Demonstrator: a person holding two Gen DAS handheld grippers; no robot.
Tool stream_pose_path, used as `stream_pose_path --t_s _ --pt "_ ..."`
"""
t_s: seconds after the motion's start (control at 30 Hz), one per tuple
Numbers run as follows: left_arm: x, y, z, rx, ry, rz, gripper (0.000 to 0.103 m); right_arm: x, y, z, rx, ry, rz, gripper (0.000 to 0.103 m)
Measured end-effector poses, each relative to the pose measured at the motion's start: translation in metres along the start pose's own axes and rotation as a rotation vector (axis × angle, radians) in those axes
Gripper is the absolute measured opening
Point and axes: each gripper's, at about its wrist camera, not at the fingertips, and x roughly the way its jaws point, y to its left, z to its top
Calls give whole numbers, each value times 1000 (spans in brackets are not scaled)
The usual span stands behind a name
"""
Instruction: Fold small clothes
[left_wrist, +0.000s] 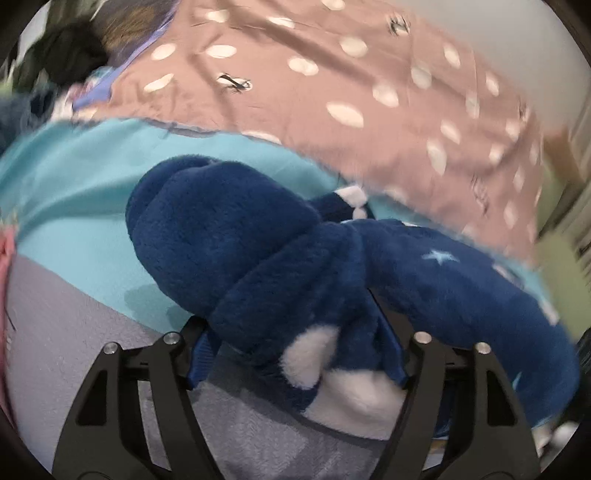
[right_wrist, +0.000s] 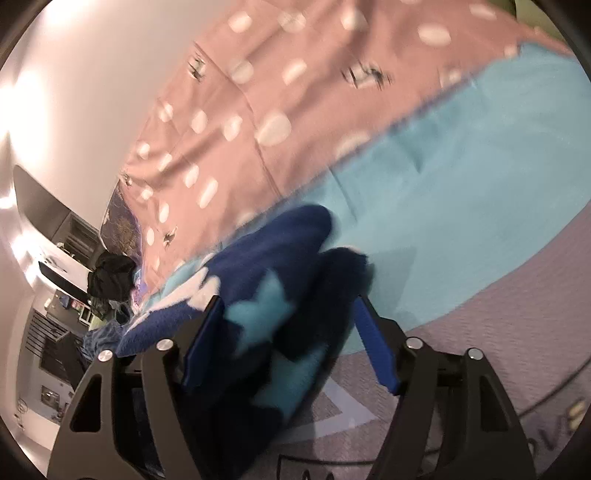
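Dark-blue star-patterned fleece garment (left_wrist: 258, 251) soft, light, bulky; both grippers' jaws spread, fleece between them unpinched; best pinched at hems.

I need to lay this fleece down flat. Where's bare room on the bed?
Free: the turquoise sheet between the pink dotted cover and the grey blanket, and that blanket's near edge. Crowded: the dark clothes pile at the far end, and the navy star fleece bunched between both grippers.

Fleece garment (left_wrist: 258, 258) btwn fingers (left_wrist: 201, 354) — blocking
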Motion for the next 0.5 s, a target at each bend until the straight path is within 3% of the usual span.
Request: stream_pose_path --t_s 0.2,0.27,0.4,0.5 --pt "-27 -15 -14 68 -106 47 74 -32 6 -20 -18 -83 -42 74" --pt "-49 -20 -27 94 -154 26 75 -37 5 -28 -22 -70 -57 74" --pt "-93 -33 -64 157 -196 -54 81 -53 22 -59 -149 -51 -118 74" --pt "-132 -50 -113 282 -206 -87 83 -83 36 -98 -252 -36 -158 74"
